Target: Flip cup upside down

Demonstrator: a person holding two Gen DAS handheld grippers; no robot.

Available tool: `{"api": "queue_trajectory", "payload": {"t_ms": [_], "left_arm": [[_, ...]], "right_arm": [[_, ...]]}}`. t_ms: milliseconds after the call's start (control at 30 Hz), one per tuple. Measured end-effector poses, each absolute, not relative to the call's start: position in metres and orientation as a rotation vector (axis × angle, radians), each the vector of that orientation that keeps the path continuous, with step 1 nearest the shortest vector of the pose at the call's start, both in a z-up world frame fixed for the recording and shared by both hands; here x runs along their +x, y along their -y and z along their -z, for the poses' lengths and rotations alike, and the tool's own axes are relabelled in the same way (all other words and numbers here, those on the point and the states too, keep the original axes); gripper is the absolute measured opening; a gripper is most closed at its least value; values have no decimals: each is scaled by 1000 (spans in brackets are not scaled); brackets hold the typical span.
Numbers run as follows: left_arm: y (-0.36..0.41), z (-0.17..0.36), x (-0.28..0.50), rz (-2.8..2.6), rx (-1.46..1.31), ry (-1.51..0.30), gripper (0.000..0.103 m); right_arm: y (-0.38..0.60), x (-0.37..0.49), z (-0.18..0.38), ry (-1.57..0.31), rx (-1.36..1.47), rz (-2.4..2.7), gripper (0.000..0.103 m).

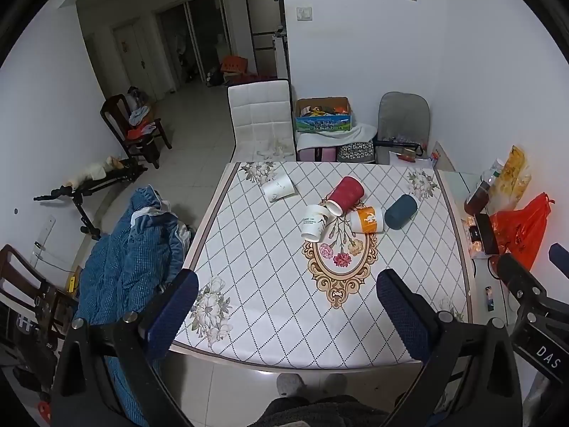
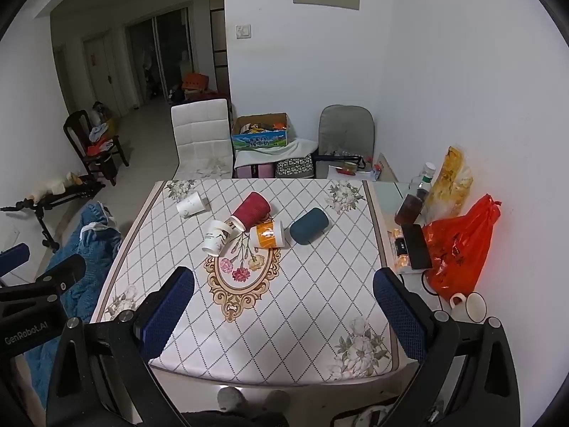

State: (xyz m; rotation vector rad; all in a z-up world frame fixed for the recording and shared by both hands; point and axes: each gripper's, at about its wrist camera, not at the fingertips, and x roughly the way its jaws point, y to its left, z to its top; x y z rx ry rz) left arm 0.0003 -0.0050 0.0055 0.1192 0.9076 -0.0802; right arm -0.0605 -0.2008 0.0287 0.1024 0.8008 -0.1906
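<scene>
Several cups lie on their sides in the middle of the table (image 1: 270,306): a red cup (image 1: 346,195), an orange-and-white cup (image 1: 367,219), a dark teal cup (image 1: 400,211), a white printed cup (image 1: 313,222) and a white cup (image 1: 279,187) farther back left. They also show in the right wrist view: red cup (image 2: 251,210), orange cup (image 2: 267,234), teal cup (image 2: 308,226), white printed cup (image 2: 217,236), far white cup (image 2: 192,204). My left gripper (image 1: 287,290) is open and empty above the near table edge. My right gripper (image 2: 283,286) is open and empty, also well short of the cups.
The table's right strip holds a red plastic bag (image 2: 458,245), a bottle (image 2: 414,199), a phone (image 2: 416,245) and a white mug (image 2: 469,306). A blue blanket (image 1: 124,259) lies left of the table. A white chair (image 1: 261,121) and boxes stand behind.
</scene>
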Motion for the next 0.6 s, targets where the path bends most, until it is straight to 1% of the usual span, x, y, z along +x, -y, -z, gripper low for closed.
{"api": "queue_trajectory", "payload": {"t_ms": [600], "left_arm": [[12, -16, 3, 91, 116, -903, 103]], "right_arm": [[203, -64, -27, -799, 115, 183, 102]]}}
